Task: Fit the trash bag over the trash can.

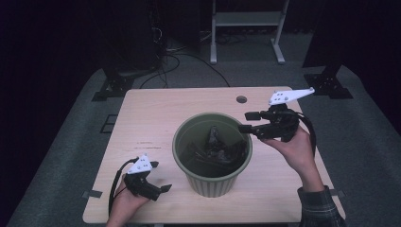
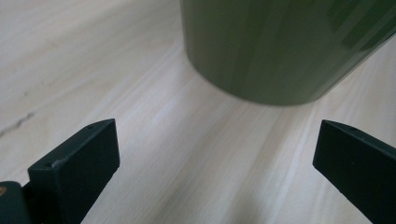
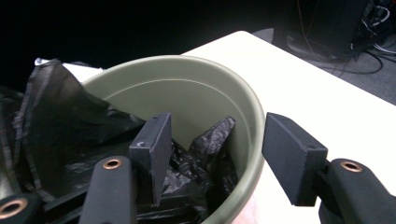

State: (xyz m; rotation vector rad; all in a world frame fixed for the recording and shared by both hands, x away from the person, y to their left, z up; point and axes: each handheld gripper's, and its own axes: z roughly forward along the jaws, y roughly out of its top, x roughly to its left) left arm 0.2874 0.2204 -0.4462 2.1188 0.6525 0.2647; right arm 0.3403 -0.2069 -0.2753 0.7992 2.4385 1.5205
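A round, olive-green plastic bin (image 1: 212, 150) with smooth, slightly tapered walls and a rolled rim stands near the centre of the pale wood-grain bench (image 1: 156, 118). Inside it lies a crumpled black plastic bag (image 1: 213, 146), glossy and creased, one fold rising in a peak toward 12 o'clock.

The right hand-held gripper (image 1: 244, 122) is at the bin's 2 o'clock edge, its black, blocky jaws spread apart and pointing toward 9 o'clock. In the right gripper view (image 3: 215, 154) the jaws straddle the rim: one flat rectangular pad sits inside the bin above the wrinkled bag (image 3: 70, 121), the other outside the wall, and neither presses on the rim (image 3: 243, 140). It is released, gripping nothing.

The left hand-held gripper (image 1: 161, 177) rests low over the bench at about 8 o'clock from the bin, just beside its base. In the left gripper view (image 2: 215, 154) its matte black jaws stand wide apart with bare bench (image 2: 116, 84) between them, and the bin's curved green wall (image 2: 280, 46) rises at 12 o'clock. It too is released and holds nothing.
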